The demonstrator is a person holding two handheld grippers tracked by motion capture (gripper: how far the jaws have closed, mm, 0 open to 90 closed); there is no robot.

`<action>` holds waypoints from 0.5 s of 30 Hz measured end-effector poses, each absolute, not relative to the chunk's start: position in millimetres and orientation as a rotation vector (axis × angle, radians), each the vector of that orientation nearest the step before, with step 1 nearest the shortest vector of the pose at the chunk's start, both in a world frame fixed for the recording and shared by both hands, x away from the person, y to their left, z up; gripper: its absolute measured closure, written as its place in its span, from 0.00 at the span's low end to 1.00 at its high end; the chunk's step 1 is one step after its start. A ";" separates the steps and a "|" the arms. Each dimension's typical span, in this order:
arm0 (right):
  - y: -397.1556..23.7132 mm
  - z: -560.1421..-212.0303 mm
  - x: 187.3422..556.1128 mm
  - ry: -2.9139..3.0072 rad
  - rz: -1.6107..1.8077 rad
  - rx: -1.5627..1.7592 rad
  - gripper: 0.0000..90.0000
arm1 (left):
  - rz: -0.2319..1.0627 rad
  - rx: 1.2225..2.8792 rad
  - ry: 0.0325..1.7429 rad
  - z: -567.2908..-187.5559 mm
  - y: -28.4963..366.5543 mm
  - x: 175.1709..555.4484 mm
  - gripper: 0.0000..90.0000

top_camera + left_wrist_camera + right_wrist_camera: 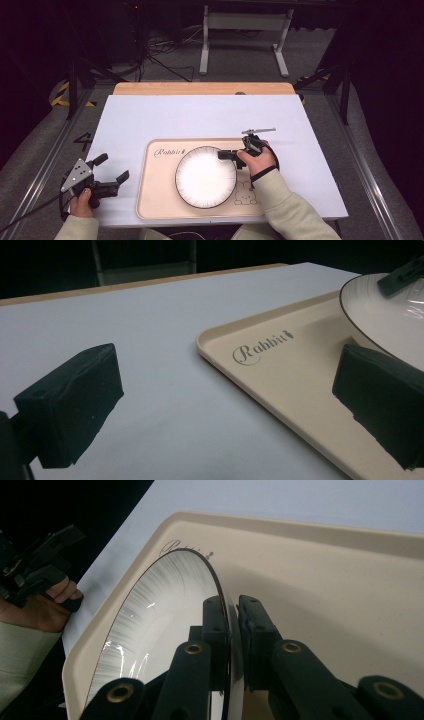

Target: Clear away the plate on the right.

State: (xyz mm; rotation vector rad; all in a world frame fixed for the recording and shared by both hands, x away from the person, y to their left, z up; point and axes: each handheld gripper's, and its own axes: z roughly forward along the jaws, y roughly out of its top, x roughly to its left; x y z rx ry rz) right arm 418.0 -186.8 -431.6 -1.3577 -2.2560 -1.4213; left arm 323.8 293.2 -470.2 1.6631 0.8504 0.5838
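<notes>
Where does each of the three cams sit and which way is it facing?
High view: above the person's side, looking forward and down at table, tray, both forearms.
Left gripper view: on left gripper, open, facing tray and plate.
Right gripper view: on right gripper, clamping plate rim.
All three share the plate.

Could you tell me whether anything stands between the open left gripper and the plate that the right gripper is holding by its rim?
Nothing visible does. The left gripper sits open over bare table left of the tray. Between it and the plate lie only the tray's low rim and bare floor. The right gripper clamps the plate's far-right rim.
</notes>
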 end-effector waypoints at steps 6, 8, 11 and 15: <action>-184.2 -437.1 420.8 -2.237 -1.408 -1.363 0.93 | 0.583 1.664 0.853 -470.1 293.4 323.9 0.00; -183.8 -437.9 421.2 -2.233 -1.403 -1.365 0.93 | 0.583 1.664 0.852 -470.1 293.4 323.9 0.00; -182.8 -438.4 422.0 -2.258 -1.398 -1.358 0.93 | 0.582 1.663 0.853 -470.1 293.4 323.9 0.00; -182.1 -439.4 422.8 -2.283 -1.392 -1.351 0.94 | 0.584 1.662 0.854 -470.2 293.3 324.0 0.00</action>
